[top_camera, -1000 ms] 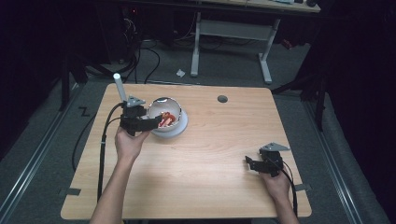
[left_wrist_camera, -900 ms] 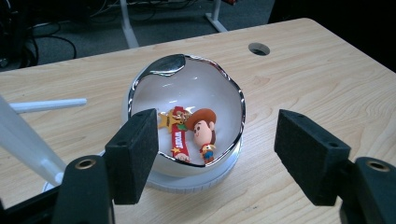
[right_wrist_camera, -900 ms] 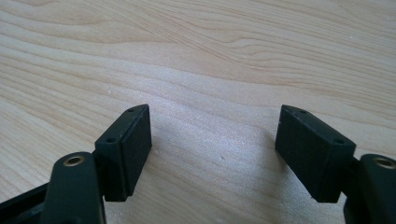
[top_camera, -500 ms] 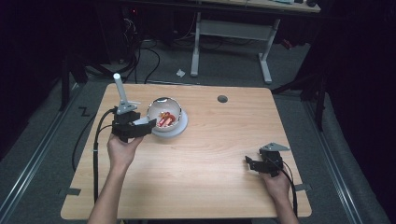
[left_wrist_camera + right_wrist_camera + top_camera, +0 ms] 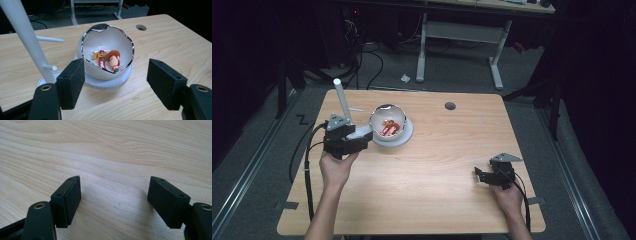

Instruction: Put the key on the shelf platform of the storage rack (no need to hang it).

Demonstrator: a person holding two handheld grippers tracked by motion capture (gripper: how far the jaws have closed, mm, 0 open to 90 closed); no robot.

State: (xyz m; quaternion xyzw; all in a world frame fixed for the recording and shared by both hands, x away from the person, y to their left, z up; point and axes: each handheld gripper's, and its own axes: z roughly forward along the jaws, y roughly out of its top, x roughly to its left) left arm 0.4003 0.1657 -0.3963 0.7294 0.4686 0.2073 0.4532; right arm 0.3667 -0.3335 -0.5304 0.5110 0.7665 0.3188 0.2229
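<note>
The left tool (image 5: 115,85) hangs released, jaws apart, just short of the egg-shaped bowl (image 5: 107,53) on its white base near the counter's (image 5: 437,200) far-left part; a toy figure (image 5: 110,60) lies inside; a white stand (image 5: 27,42) rises beside it; the right tool (image 5: 482,176) rests released near the right edge, bare wood between.

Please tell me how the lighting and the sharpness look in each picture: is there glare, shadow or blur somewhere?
High view: the table is lit, the room behind is nearly black. Left gripper view: glare on the shiny rim of the white egg-shaped shell; the figurine inside looks sharp, the near claw pads slightly soft. Right gripper view: sharp wood grain, with a soft shadow beside each claw pad.
</note>
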